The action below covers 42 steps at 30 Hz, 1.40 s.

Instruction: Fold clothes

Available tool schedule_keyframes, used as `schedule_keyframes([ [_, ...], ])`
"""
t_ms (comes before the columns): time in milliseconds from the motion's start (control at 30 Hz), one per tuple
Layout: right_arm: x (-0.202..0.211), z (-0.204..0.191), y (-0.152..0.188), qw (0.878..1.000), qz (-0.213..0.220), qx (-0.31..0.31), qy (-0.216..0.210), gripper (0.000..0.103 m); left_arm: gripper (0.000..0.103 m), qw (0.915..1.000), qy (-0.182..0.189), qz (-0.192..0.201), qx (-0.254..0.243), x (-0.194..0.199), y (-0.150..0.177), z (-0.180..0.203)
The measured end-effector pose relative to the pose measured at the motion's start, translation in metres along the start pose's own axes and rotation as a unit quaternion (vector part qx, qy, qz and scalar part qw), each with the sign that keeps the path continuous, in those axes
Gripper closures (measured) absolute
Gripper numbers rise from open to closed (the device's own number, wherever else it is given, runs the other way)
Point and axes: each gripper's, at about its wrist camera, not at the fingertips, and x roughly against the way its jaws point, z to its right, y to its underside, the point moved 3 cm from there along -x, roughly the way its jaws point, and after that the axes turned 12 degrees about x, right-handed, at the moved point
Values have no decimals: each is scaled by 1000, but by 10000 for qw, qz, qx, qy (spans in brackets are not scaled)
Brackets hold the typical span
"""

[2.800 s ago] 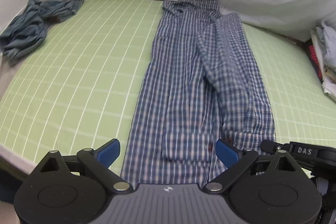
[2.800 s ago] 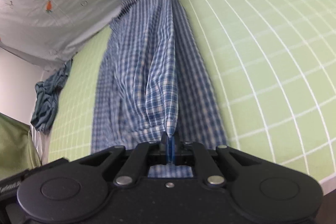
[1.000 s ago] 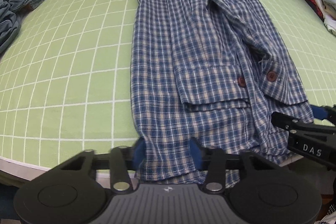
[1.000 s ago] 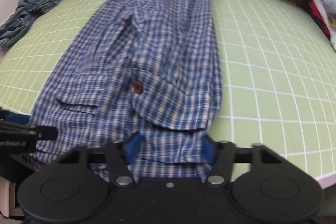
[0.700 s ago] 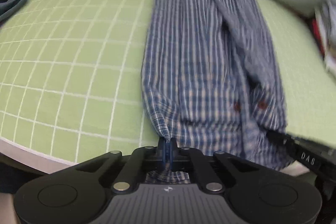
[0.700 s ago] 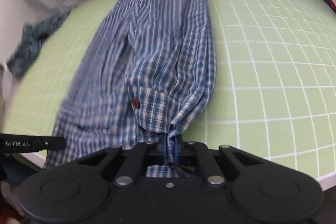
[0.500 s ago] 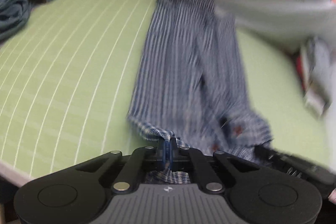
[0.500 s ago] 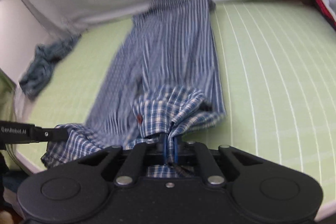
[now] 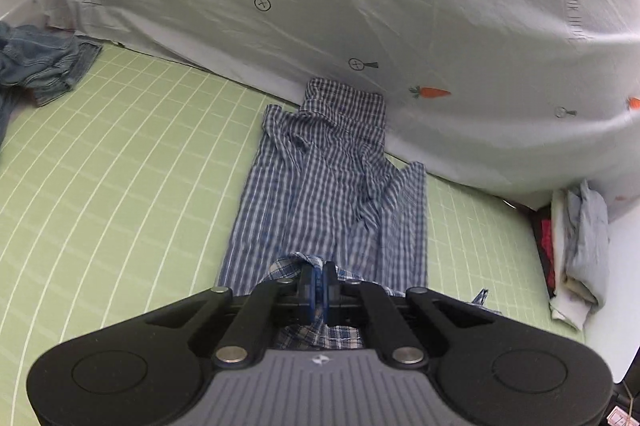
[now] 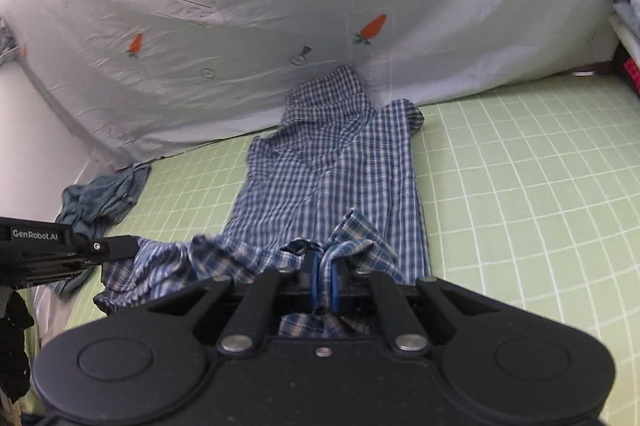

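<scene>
Since a sec ago both grippers have clamped the hem and lifted it off the green grid sheet, carrying it toward the collar. Left wrist view: left gripper w/ jaws closed on the plaid shirt hem; collar end lies flat by the white carrot-print cloth; denim heap far left, folded stack at right. Right wrist view: right gripper jaws pinched on the hem's other corner, fabric bunched between; left gripper beside it, hem sagging between them.

Green grid-sheet bed w/ blue plaid shirt mid, crumpled denim garment far-left corner, folded pile right edge.
</scene>
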Motion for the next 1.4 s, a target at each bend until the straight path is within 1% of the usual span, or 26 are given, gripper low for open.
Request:
schedule_keyframes([
  [67,-19,8,-2,9998,-131,-132,58,96,99,9998,-116,-119,110,-24,-9,-6],
  [133,-40,18,-1,9990,-318,-294,112,96,99,9988,-210,-334,287,-49,-17,-16],
  [267,-79,35,4,9949,-746,-649,196,96,99,9954,-381,-768,432,-91,-19,-31],
  [367,-96,41,3,9927,-907,-762,220,96,99,9949,-445,-808,407,-104,-26,-33],
  [467,-103,43,-10,9923,-944,-777,217,95,94,9949,-507,-780,383,-114,-36,-33],
  [500,-102,44,-16,9929,-873,-783,212,94,82,9955,-526,-690,373,-113,-42,-31],
  [533,-99,46,-22,9936,-749,-825,208,94,63,9963,-531,-554,376,-109,-49,-30],
  [567,-97,47,-27,9940,-612,-876,214,88,53,9970,-531,-405,383,-104,-56,-28],
  [600,-91,49,-32,9945,-427,-919,278,77,36,9977,-510,-229,392,-96,-62,-27],
  [633,-84,50,-37,9948,-195,-898,428,67,29,9980,-483,-43,402,-88,-67,-26],
  [667,-76,51,-40,9948,20,-839,581,48,23,9980,-463,119,405,-80,-71,-24],
  [700,-68,50,-42,9948,157,-693,728,42,16,9978,-465,240,397,-72,-74,-23],
  [733,-62,49,-42,9947,208,-541,843,40,11,9975,-498,319,376,-65,-74,-23],
  [767,-56,48,-40,9944,240,-420,939,35,10,9972,-556,372,334,-58,-71,-23],
  [800,-51,48,-35,9942,226,-369,989,25,10,9970,-624,369,289,-53,-66,-24],
  [867,-44,49,-22,9935,131,-397,1060,17,9,9964,-767,288,212,-47,-53,-26],
  [933,-41,50,-3,9923,-32,-543,1113,16,9,9955,-925,95,175,-44,-35,-32],
  [1033,-41,46,27,9894,-430,-570,1265,6,7,9937,-1107,-161,106,-43,-8,-42],
  [1100,-43,38,40,9884,-652,-424,1304,4,6,9926,-1166,-343,19,-44,7,-45],
  [1233,-44,26,55,9879,-874,-88,1281,3,6,9897,-1251,-663,-191,-48,33,-49],
  [1400,-55,16,53,9877,-940,287,1217,2,6,9852,-1413,-899,-375,-62,43,-52],
])
